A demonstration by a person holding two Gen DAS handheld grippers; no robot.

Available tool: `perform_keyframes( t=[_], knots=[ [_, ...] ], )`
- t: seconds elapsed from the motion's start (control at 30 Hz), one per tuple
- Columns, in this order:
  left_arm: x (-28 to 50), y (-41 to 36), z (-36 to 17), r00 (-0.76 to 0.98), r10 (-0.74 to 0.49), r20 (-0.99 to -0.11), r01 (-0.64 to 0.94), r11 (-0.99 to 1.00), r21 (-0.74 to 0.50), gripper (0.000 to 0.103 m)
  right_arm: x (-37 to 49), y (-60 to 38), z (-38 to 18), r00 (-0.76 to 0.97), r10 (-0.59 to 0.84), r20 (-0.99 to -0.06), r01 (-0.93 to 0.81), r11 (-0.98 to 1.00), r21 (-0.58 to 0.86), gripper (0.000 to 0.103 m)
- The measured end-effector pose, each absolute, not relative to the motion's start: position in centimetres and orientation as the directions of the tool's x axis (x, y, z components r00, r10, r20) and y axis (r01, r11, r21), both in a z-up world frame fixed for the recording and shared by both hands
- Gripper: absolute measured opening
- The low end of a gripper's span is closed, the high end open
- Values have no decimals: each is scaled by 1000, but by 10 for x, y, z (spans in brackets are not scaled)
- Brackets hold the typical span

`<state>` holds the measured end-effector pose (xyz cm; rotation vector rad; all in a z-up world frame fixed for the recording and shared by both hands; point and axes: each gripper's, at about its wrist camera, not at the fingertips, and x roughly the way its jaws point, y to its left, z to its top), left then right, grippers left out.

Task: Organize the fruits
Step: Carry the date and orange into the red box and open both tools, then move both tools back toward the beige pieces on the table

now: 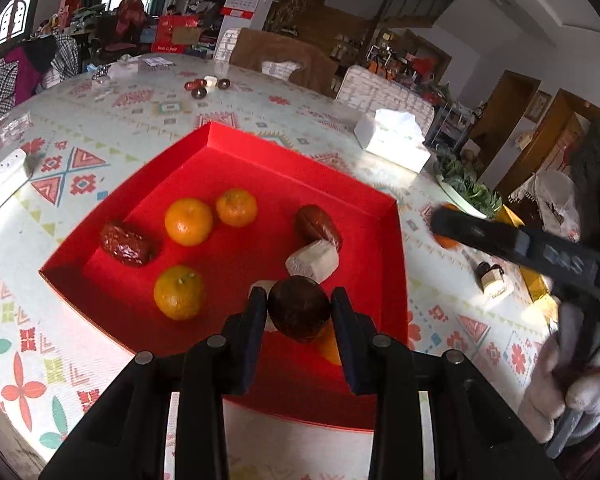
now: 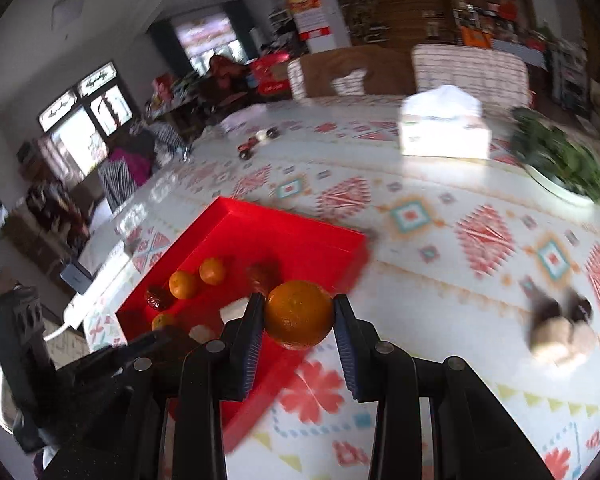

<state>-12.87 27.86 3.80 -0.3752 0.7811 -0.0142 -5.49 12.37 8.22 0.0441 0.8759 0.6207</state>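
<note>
Now left gripper (image 1: 299, 304) jaws clamp dark date (image 1: 299, 309); right gripper (image 2: 298, 314) jaws clamp orange (image 2: 299, 315).

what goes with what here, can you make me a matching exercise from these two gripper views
Things:
1. dark brown fruit
2. orange
3. tissue box
4. wrinkled red date

States:
A. lies loose in the red tray
B. clamped in the right gripper
C. stands on the patterned tablecloth, outside the tray
D. clamped in the left gripper, over the tray

Pairs: 1-D, 2-B, 3-C, 4-A
</note>
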Motion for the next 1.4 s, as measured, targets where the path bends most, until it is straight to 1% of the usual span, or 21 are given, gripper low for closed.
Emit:
perform_keyframes(
  t=[0.13,0.3,0.33,0.4,0.43,0.57,0.67,0.87,0.93,0.97,1.03,1.2,1.23,1.27,1.33,1.4],
  knots=[
    [-128,281,34,713,-168,-681,-115,930,-350,32,-38,157,67,439,502,-745,-503,825,259,37],
    [-132,293,36,723,-178,-667,-127,915,-382,32,-29,185,57,362,564,-742,-543,775,324,38],
    [-133,295,37,725,-182,-665,-128,912,-390,33,-28,190,55,348,573,-742,-554,764,331,38],
    [-135,300,39,729,-192,-656,-128,904,-407,40,-29,203,51,327,579,-747,-576,749,328,38],
    [-137,302,41,734,-193,-651,-130,901,-413,45,-29,207,50,319,580,-750,-581,744,328,38],
    [-144,311,48,752,-193,-631,-131,894,-429,53,-26,220,43,275,601,-750,-581,726,368,39],
    [-147,315,52,759,-188,-623,-135,891,-433,55,-25,222,43,250,626,-739,-569,712,411,40],
    [-150,316,54,759,-184,-625,-141,890,-433,56,-35,213,61,303,620,-724,-577,724,379,43],
    [-152,312,57,761,-181,-623,-135,895,-425,59,-40,205,68,331,616,-715,-575,732,365,48],
    [-153,309,60,763,-174,-622,-134,900,-415,63,-44,198,72,347,614,-709,-573,737,358,49],
    [-155,304,65,769,-156,-620,-135,908,-396,68,-49,187,76,372,609,-701,-568,746,347,50],
    [-160,279,78,774,-61,-630,-155,947,-282,71,-63,149,81,412,596,-690,-538,770,344,51],
    [-161,273,80,775,-39,-631,-161,953,-256,75,-64,142,82,416,594,-689,-532,773,345,51],
    [-162,268,82,775,-22,-631,-166,957,-237,81,-67,134,82,423,590,-688,-524,779,345,51],
    [-164,257,87,780,15,-626,-176,964,-197,87,-71,117,83,438,581,-685,-508,790,345,51],
    [-166,246,92,785,33,-619,-173,971,-167,88,-73,99,84,455,572,-683,-488,801,346,52]
  ],
)
